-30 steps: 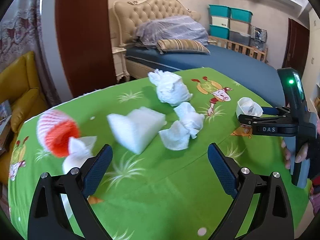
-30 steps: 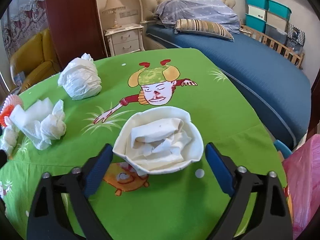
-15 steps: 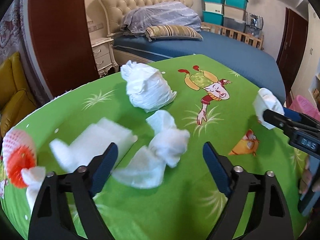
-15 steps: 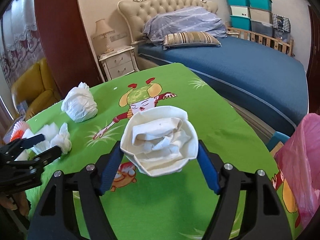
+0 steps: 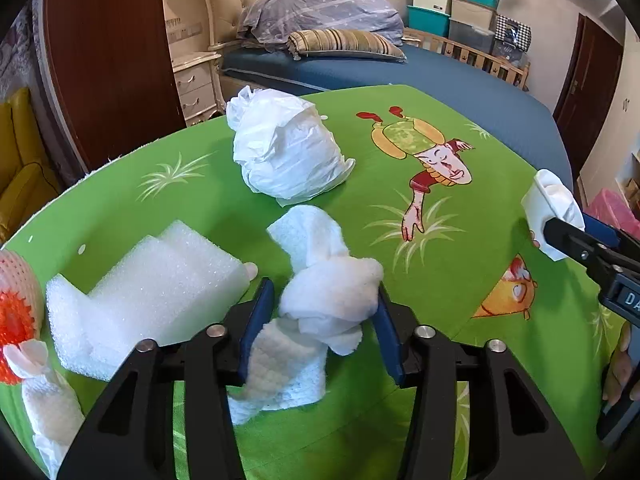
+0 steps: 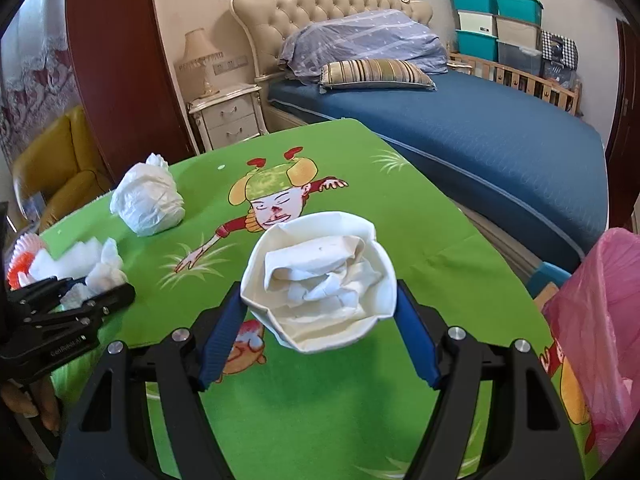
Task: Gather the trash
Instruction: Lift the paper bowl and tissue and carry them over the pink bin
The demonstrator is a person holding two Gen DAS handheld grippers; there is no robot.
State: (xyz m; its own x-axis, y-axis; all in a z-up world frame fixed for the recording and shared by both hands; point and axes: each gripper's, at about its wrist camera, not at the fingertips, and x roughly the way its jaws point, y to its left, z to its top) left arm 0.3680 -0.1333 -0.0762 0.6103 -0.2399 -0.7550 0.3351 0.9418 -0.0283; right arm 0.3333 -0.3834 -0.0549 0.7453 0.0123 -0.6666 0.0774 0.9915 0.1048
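The crumpled tissue wad (image 5: 330, 300) sits on the green tablecloth (image 5: 400, 420), and the left gripper (image 5: 320, 320) has just been closing; its blue pads now press the wad from both sides. The grip catches the upper knot; a loose tail trails below onto the cloth, so I would lift straight up and slowly, letting the tail peel free rather than dragging it against the foam block (image 5: 152, 284) just beside the left pad. The right gripper (image 6: 318, 312) is clamped on a paper cup stuffed with tissue (image 6: 320, 276), held clear above the cloth, with the pink bag (image 6: 596, 344) close on its right. That cup looks soft, so squeezing harder would only crush it. A balled plastic bag (image 5: 284, 152) and the red-and-white net (image 5: 16, 312) lie uncollected on the cloth.
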